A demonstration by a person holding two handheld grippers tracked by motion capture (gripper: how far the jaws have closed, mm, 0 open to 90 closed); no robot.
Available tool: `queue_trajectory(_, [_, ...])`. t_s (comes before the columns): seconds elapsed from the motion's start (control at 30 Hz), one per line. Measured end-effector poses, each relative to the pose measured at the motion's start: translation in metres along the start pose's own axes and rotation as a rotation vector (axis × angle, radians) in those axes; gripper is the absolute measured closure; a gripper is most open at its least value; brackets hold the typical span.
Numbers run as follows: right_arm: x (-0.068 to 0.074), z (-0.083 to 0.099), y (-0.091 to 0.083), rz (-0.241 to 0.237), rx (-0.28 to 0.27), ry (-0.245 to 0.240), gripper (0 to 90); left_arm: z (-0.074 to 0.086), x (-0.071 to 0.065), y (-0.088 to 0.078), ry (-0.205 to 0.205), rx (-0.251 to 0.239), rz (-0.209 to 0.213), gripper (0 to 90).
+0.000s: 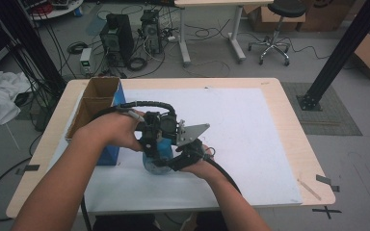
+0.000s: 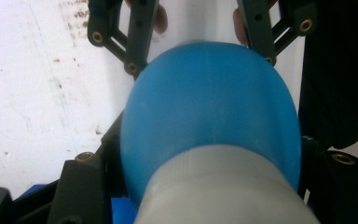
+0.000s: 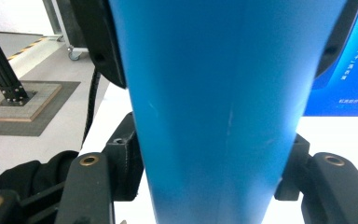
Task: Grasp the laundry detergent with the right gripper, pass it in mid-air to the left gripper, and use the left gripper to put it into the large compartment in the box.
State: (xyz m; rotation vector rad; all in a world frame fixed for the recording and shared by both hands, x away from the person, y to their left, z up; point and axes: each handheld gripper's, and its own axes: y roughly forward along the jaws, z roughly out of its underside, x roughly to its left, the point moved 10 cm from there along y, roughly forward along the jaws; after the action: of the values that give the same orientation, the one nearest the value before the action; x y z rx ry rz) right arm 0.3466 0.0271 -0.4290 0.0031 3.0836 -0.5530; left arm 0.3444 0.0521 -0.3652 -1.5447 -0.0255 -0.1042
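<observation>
Table: one pale wooden top, covered over most of its surface by one white sheet.
Cardboard box: one, open-topped, with two compartments and a blue outer face, standing at the table's left side, just beside the person's left hand.
Forearms: two, entering from the bottom of the high view and converging near the table's centre.
Blue object: one, rounded, with a paler grey band at one end in the left gripper view; what it is cannot be told. It sits low over the white sheet near the table's centre, between the two hands.
Key relation: the blue object lies directly between both pairs of jaws, so neither hand is nearer. In the right gripper view its tapering body runs straight away from the camera, along the jaws.
Left gripper: jaws spread moderately, pressed against the blue object on either side.
Right gripper: jaws likewise closed onto the blue object's flanks, gripping it from the opposite side.
Judgement: with both tools on one object, the coming move probably turns or pulls one part against the other.
</observation>
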Motion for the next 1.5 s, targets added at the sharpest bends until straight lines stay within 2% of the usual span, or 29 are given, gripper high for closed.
queue_trajectory(0.13, [-0.001, -0.001, -0.003, 0.001, -0.006, 0.0, 36.1, -0.002, 0.001, -0.002, 0.001, 0.009, 0.0, 38.6])
queue_trajectory(0.33, [-0.001, -0.003, -0.007, 0.003, -0.012, 0.001, 34.4, -0.006, 0.002, -0.008, 0.007, 0.007, -0.003, 38.6])
queue_trajectory(0.5, [0.0, -0.004, -0.01, -0.004, -0.024, 0.013, 27.9, -0.009, 0.0, -0.011, 0.013, 0.013, -0.005, 38.5])
queue_trajectory(0.7, [-0.001, -0.005, -0.022, 0.008, -0.022, 0.012, 16.6, -0.006, 0.003, -0.024, -0.012, 0.024, -0.011, 38.4])
queue_trajectory(0.87, [-0.002, -0.006, -0.035, 0.004, 0.006, 0.015, 10.4, -0.003, 0.008, -0.039, -0.057, 0.035, -0.003, 38.3])
queue_trajectory(1.03, [-0.004, -0.006, -0.047, -0.001, 0.087, 0.023, 0.0, -0.002, 0.011, -0.049, -0.09, 0.036, 0.008, 38.3])
queue_trajectory(1.23, [-0.007, -0.005, -0.062, -0.006, 0.196, 0.011, 0.0, 0.0, 0.014, -0.065, -0.154, 0.038, 0.03, 38.3])
queue_trajectory(1.3, [-0.008, -0.005, -0.068, -0.011, 0.24, 0.005, 0.0, 0.002, 0.015, -0.073, -0.194, 0.038, 0.044, 38.3])
queue_trajectory(1.5, [-0.012, 0.005, -0.082, -0.027, 0.398, 0.005, 0.0, 0.009, 0.023, -0.094, -0.293, 0.038, 0.034, 38.3])
